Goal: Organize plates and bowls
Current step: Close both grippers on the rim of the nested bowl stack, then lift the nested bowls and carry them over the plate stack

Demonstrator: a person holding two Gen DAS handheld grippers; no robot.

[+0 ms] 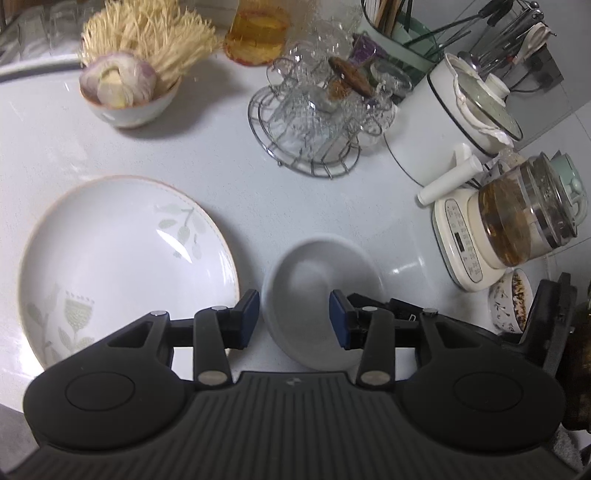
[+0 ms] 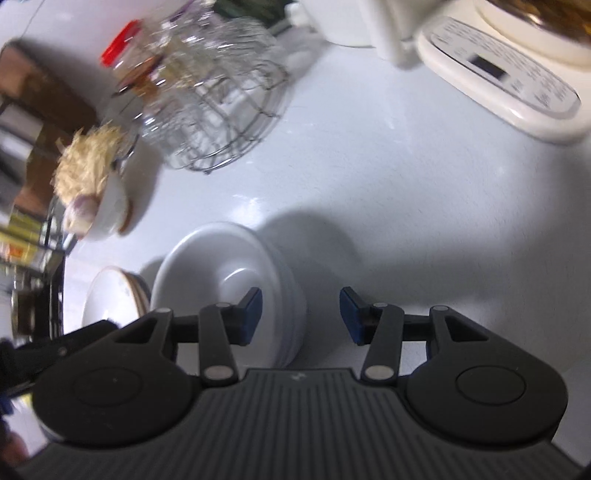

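A small white bowl (image 1: 310, 280) sits on the white counter right of a large leaf-patterned plate (image 1: 122, 266). My left gripper (image 1: 294, 317) stands open over the bowl's left side, one pad outside the rim and the other above its hollow. In the right wrist view the white bowl looks like a stack of bowls (image 2: 221, 266), with the plate (image 2: 107, 295) behind it. My right gripper (image 2: 301, 314) is open astride the stack's right wall, with a gap at the outer pad. A bowl of onion and enoki mushrooms (image 1: 125, 96) stands further back.
A wire rack of glass cups (image 1: 314, 122) stands at the back centre, also seen as the wire rack (image 2: 214, 103). To the right are a white pot (image 1: 454, 110), a glass kettle on a cream base (image 1: 517, 229) and a small patterned cup (image 1: 511, 306). A utensil holder (image 1: 399, 29) is behind.
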